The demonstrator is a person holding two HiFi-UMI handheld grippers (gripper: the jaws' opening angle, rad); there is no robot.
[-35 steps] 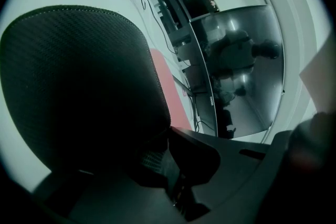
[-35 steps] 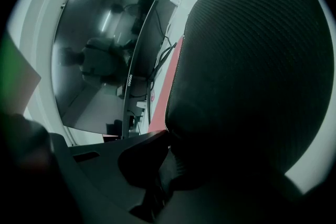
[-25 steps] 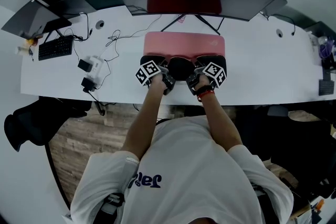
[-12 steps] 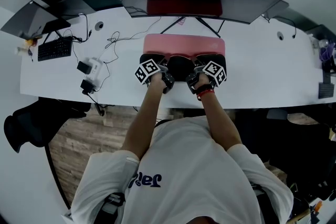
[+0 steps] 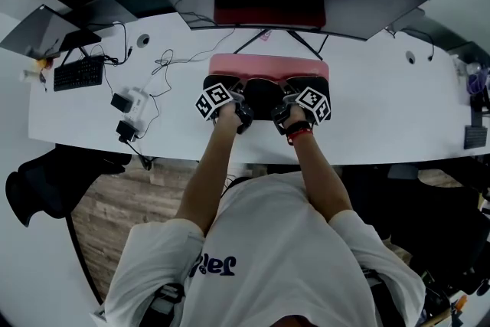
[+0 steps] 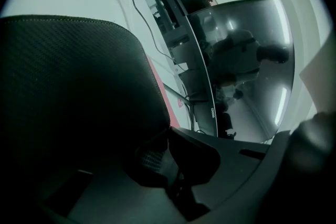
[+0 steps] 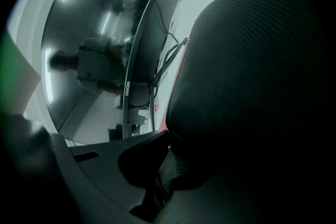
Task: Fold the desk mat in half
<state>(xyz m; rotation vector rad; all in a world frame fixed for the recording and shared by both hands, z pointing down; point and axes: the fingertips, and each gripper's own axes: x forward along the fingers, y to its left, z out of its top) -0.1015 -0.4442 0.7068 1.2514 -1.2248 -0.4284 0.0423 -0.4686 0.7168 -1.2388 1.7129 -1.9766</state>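
Desk mat (image 5: 268, 63) folded farther — left gripper (image 6: 168, 139), right gripper (image 7: 167, 140) clamping it.

Long white desk (image 5: 383, 111) across the room. Big curved dark screen (image 5: 367, 4) at its back. Small black keyboard (image 5: 80, 73) and 1 gray laptop (image 5: 38, 31) at the far left, with tangled black wires (image 5: 164, 61) nearby. Brown wood floor (image 5: 115, 203) below, and a black chair (image 5: 53, 180) on it.

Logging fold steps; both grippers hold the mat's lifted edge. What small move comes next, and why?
Probably carry the edge farther toward the monitor: left gripper and right gripper are shut on the desk mat, black underside up, and a pink strip beyond is uncovered.
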